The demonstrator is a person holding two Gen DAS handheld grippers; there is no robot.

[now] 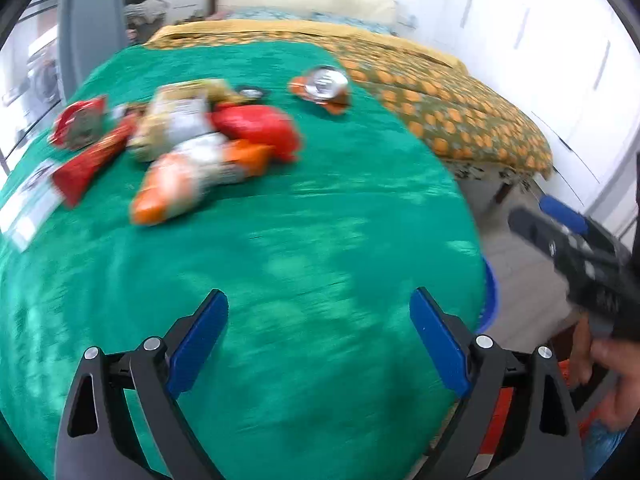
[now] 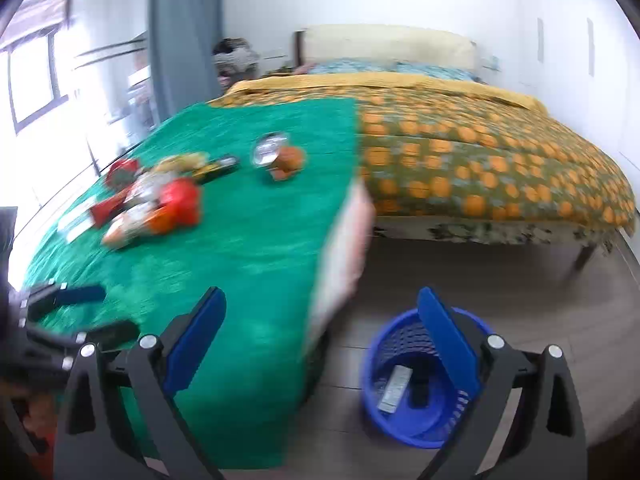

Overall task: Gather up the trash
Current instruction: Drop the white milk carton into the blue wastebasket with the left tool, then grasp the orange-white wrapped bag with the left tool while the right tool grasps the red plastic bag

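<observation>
A pile of snack wrappers (image 1: 188,144) in red, orange and tan lies on the green cloth (image 1: 280,260) at the far left; it also shows in the right wrist view (image 2: 152,204). A crushed silver and orange wrapper (image 1: 324,86) lies apart, further back; it also shows in the right wrist view (image 2: 278,156). My left gripper (image 1: 320,320) is open and empty above the cloth. My right gripper (image 2: 322,320) is open and empty, over the table's right edge. A blue basket (image 2: 420,384) stands on the floor below it, holding a few items.
A bed with an orange-patterned cover (image 2: 480,152) stands behind the table. A white paper (image 1: 28,204) lies at the cloth's left edge. The right gripper (image 1: 576,248) shows at the right of the left wrist view. A grey curtain (image 2: 180,32) and a window (image 2: 32,72) are at the left.
</observation>
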